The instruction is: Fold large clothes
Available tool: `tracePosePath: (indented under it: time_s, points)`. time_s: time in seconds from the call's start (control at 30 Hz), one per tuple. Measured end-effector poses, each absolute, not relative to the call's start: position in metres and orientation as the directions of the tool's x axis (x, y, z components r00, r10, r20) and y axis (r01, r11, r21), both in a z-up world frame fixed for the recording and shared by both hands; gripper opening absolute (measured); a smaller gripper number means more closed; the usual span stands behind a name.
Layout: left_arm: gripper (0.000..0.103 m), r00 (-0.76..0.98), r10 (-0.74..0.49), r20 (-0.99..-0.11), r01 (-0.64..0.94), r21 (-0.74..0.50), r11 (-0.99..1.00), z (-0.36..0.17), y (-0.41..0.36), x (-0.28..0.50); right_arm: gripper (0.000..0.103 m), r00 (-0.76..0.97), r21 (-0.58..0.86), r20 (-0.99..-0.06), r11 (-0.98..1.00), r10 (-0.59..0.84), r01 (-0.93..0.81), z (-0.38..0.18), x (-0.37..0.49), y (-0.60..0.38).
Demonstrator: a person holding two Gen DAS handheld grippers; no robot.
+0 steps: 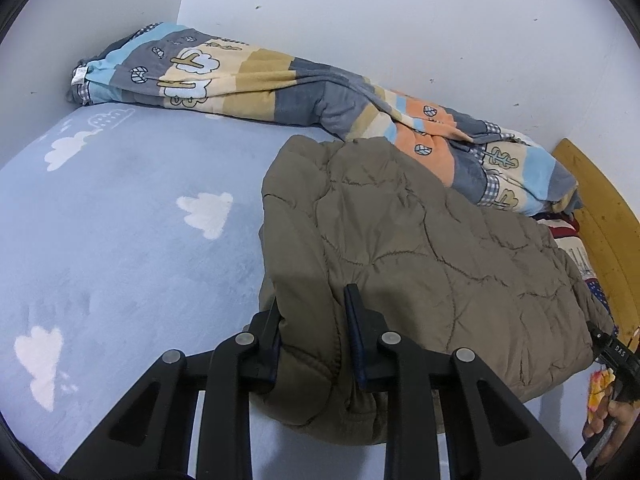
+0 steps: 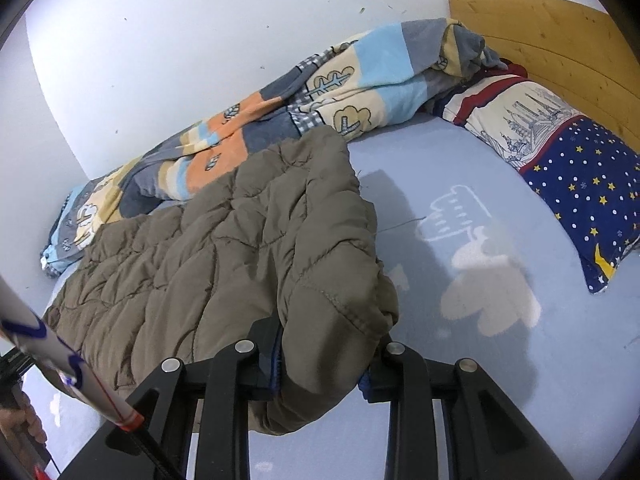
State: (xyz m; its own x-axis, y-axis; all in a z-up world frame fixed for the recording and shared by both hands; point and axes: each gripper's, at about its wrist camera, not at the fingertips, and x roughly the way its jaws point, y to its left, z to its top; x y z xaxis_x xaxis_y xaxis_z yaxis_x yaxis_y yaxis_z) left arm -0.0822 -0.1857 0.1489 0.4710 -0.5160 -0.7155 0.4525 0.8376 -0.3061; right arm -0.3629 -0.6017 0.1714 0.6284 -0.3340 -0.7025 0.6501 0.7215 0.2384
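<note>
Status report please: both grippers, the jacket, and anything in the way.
Left gripper shut on jacket hem. Right gripper shut on the other corner. Blanket bunched behind; pillow off right.

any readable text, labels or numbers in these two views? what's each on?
"DAS": white letters on the black right gripper, seen at the left wrist view's right edge; anything past those letters is cut off.
White tag on the blanket corner: too small to read.
Pillow: drawn buildings and stars, no lettering legible.
Jacket: no text visible.
</note>
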Motion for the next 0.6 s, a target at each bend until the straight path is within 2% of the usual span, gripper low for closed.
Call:
tracePosePath:
  time_s: [0.33, 0.6]
  points:
    - [0.025, 0.484, -0.538, -0.69, 0.458, -0.324, 0.828, 0.176, -0.148, -0.135, 0.03, 0.668, 0.291, -0.676, 0.721, -0.311, 0.629, 0.199, -0.405, -0.568]
    - [0.025, 0.486, -0.544, -0.684, 0.422, -0.361, 0.832, 0.171, -0.106, -0.19, 0.03, 0.686, 0.364, -0.668, 0.678, -0.287, 0.639, 0.193, -0.466, -0.527]
